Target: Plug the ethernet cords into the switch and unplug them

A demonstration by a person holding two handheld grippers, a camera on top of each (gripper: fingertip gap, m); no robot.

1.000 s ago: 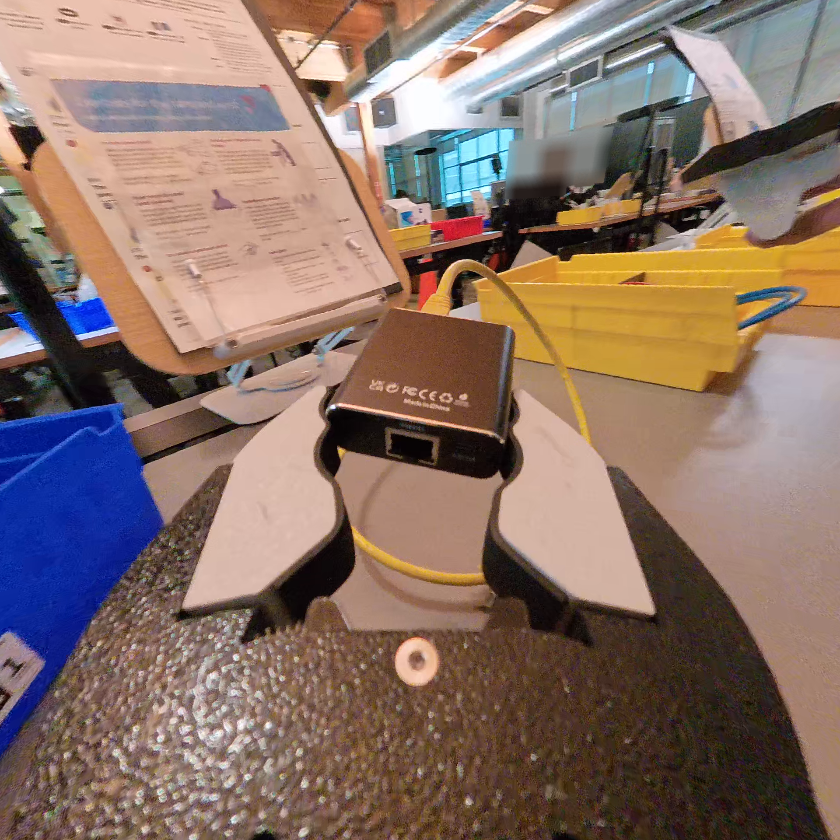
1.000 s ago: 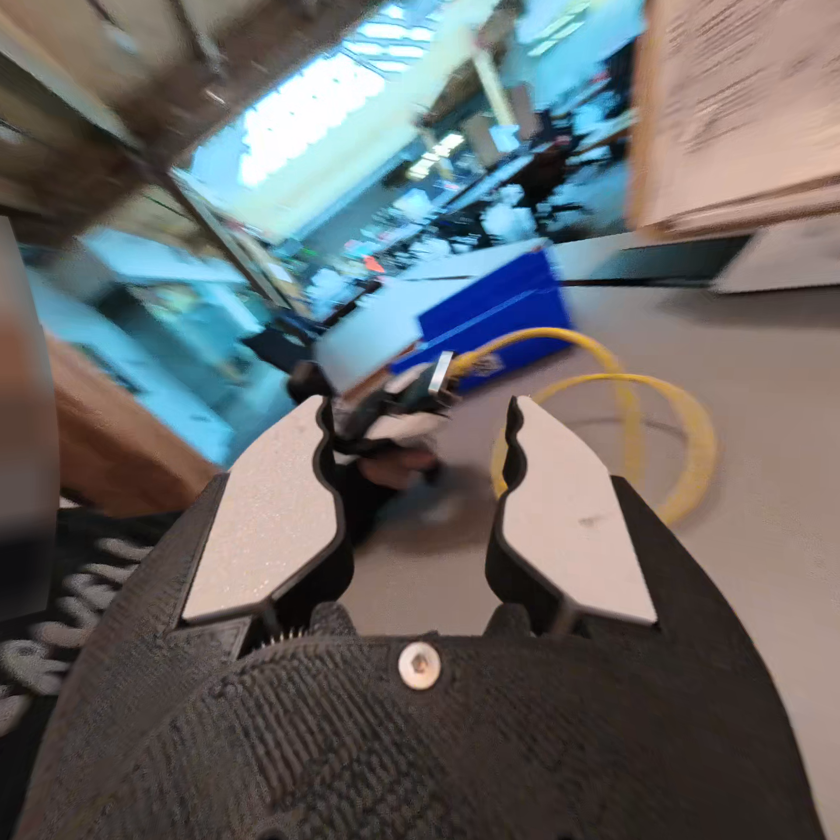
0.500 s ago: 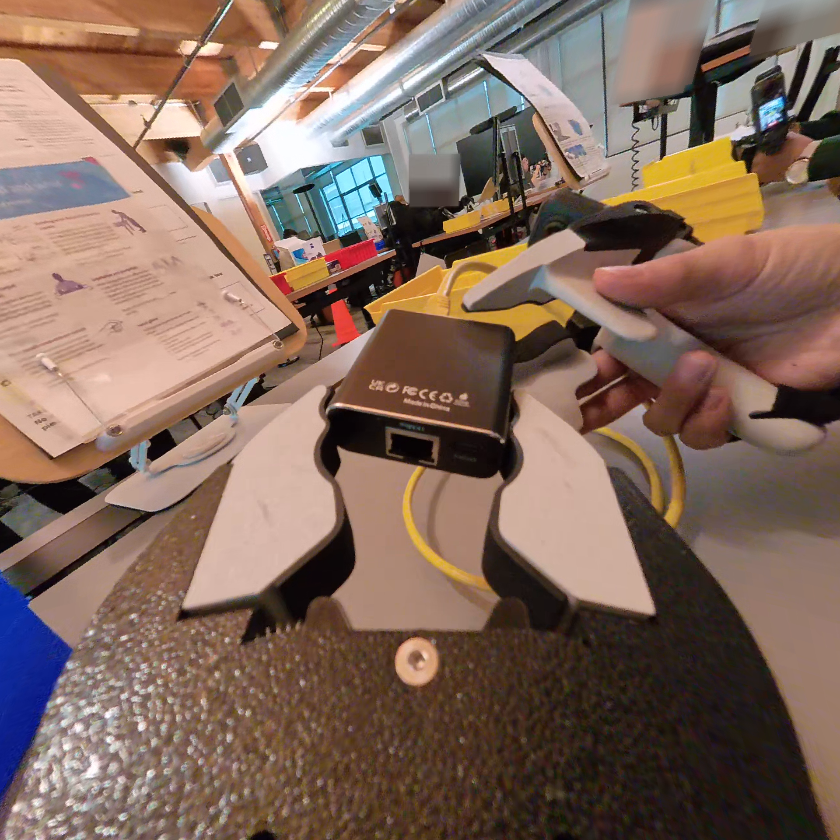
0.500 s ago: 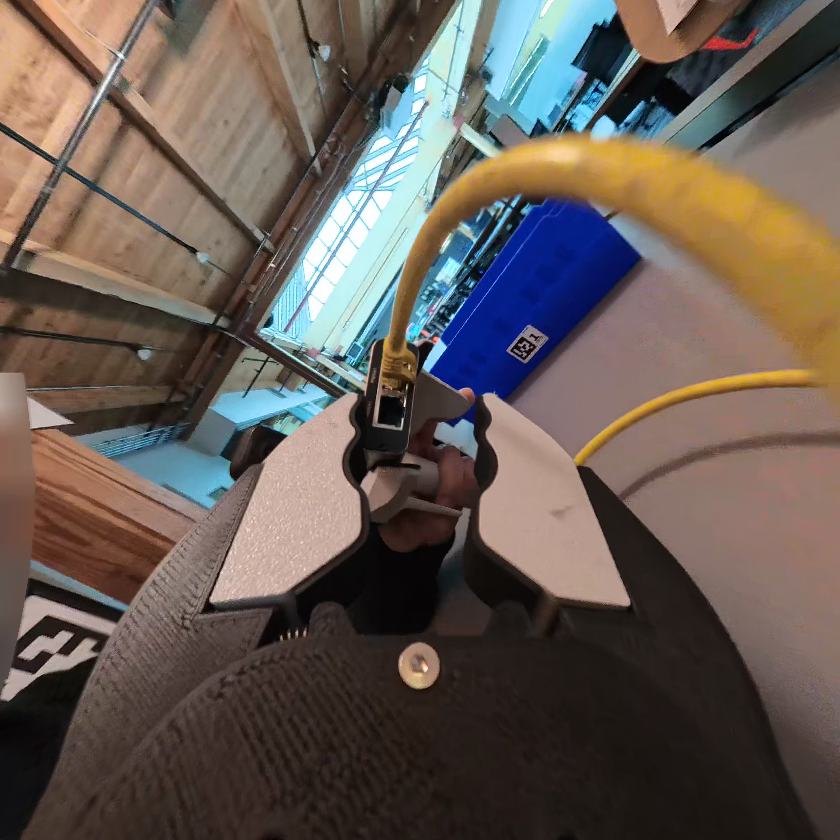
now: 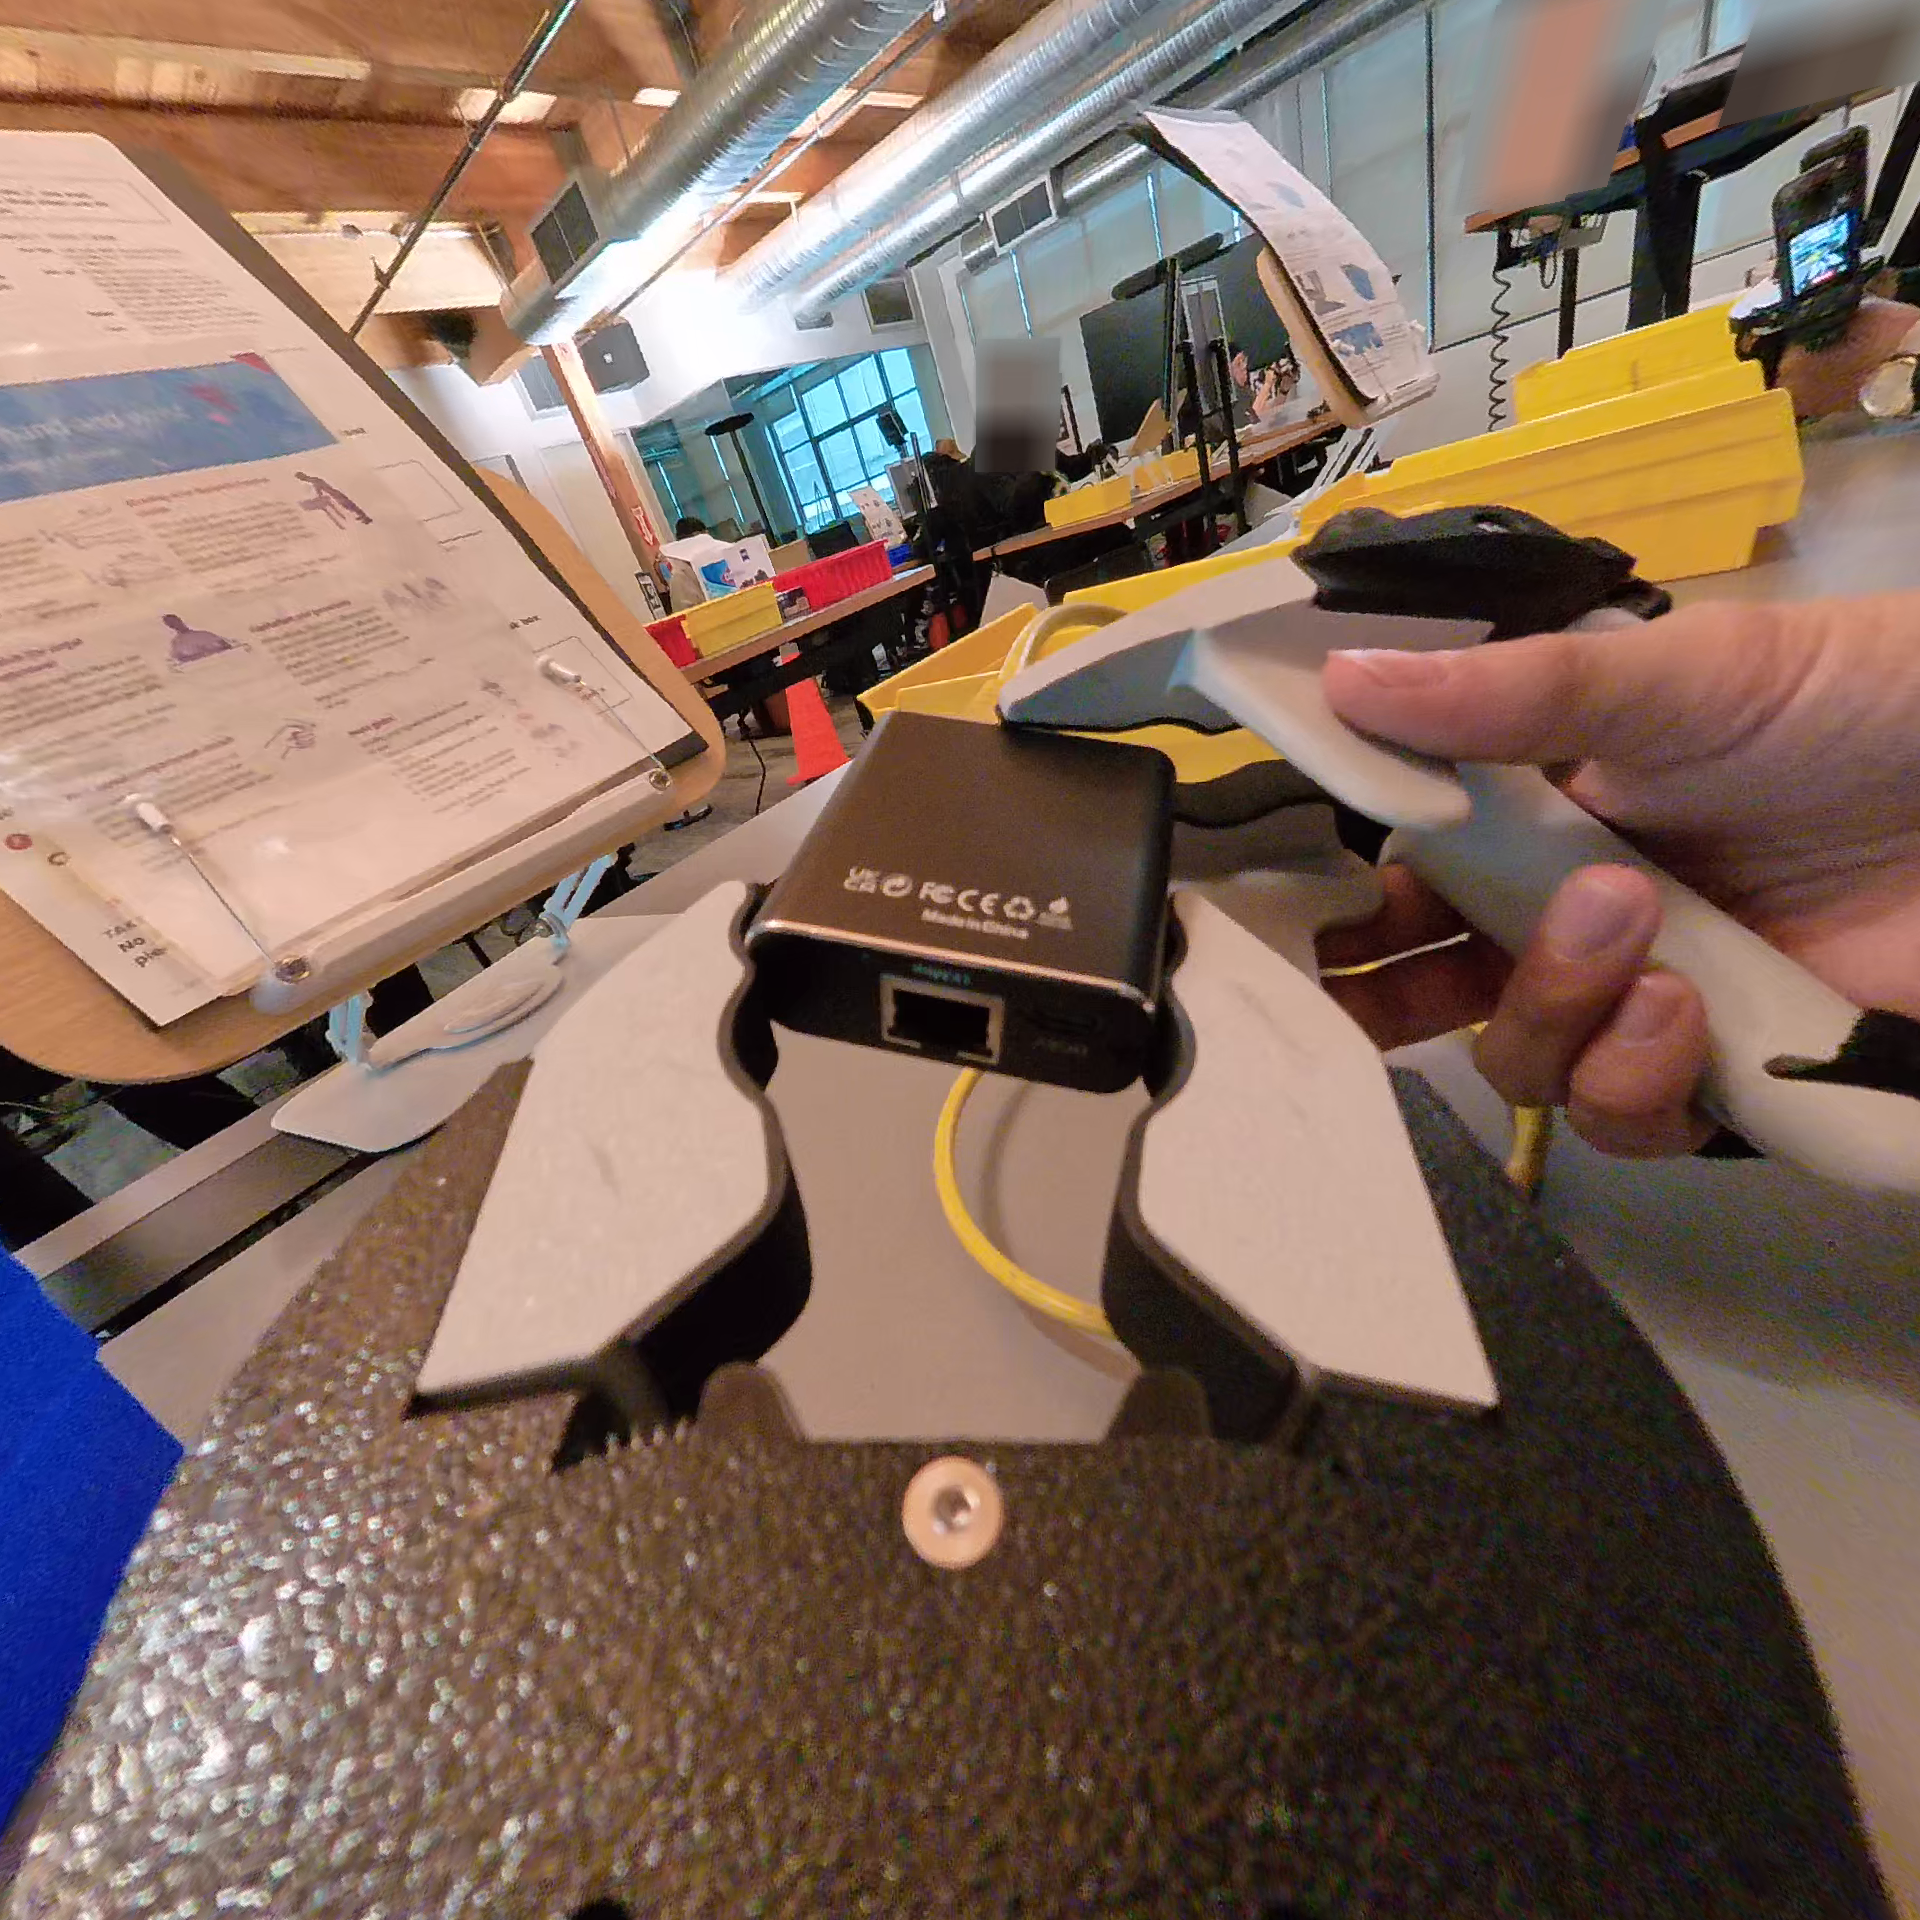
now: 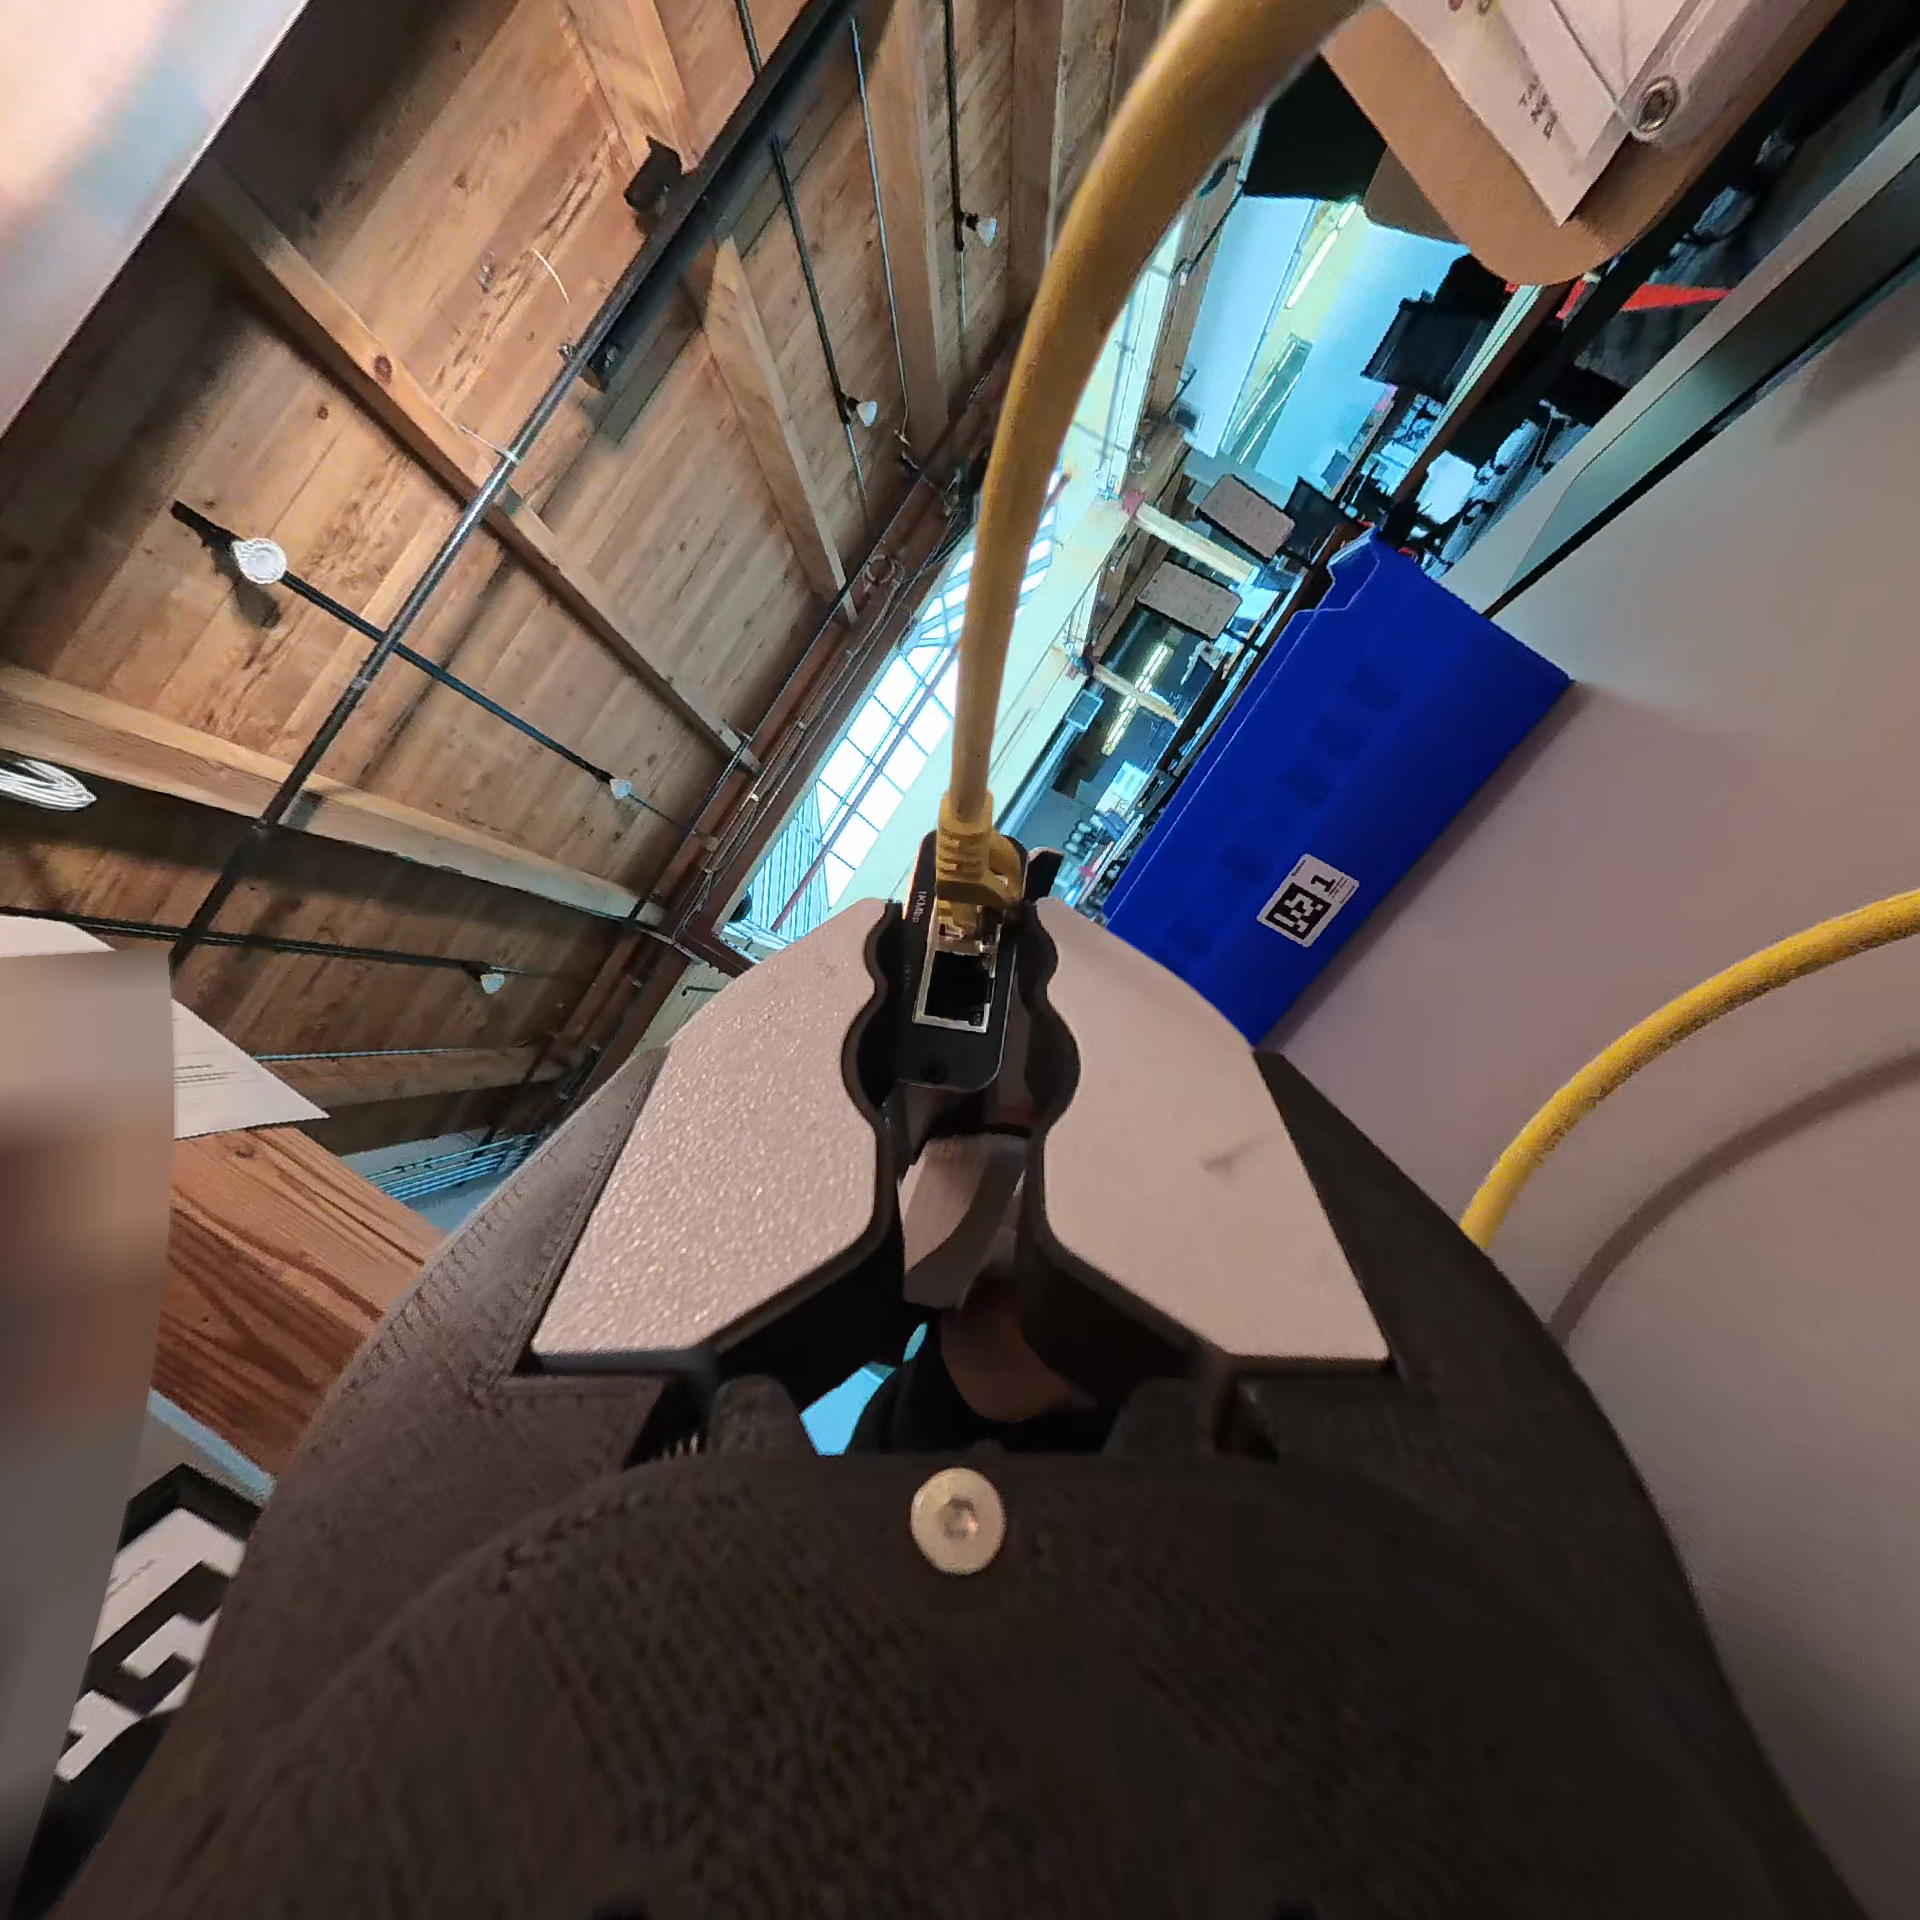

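My left gripper [image 5: 956, 935] is shut on a small black switch [image 5: 987, 831] and holds it level above the grey table. An empty port [image 5: 940, 1023] faces the camera. A yellow ethernet cord [image 5: 961, 1226] loops under it. The right gripper [image 5: 1132, 748], held by a hand [image 5: 1714, 810], has one finger on top of the switch's far end. In the right wrist view my right gripper [image 6: 961, 935] is closed on that end of the switch [image 6: 956, 997]. The cord's plug [image 6: 971, 873] sits in one port there, with an empty port beside it. The cord [image 6: 997, 582] arcs up and away.
A document stand with a printed sheet [image 5: 312, 623] stands at the left. A blue bin [image 5: 62, 1507] is at the near left and also shows in the right wrist view [image 6: 1330, 790]. Yellow bins [image 5: 1621, 488] line the back right. Grey tabletop [image 5: 1714, 1299] lies to the right.
The right gripper came in from the right to the switch's far end and narrowed onto it. The left gripper kept its hold and turned a little to the right.
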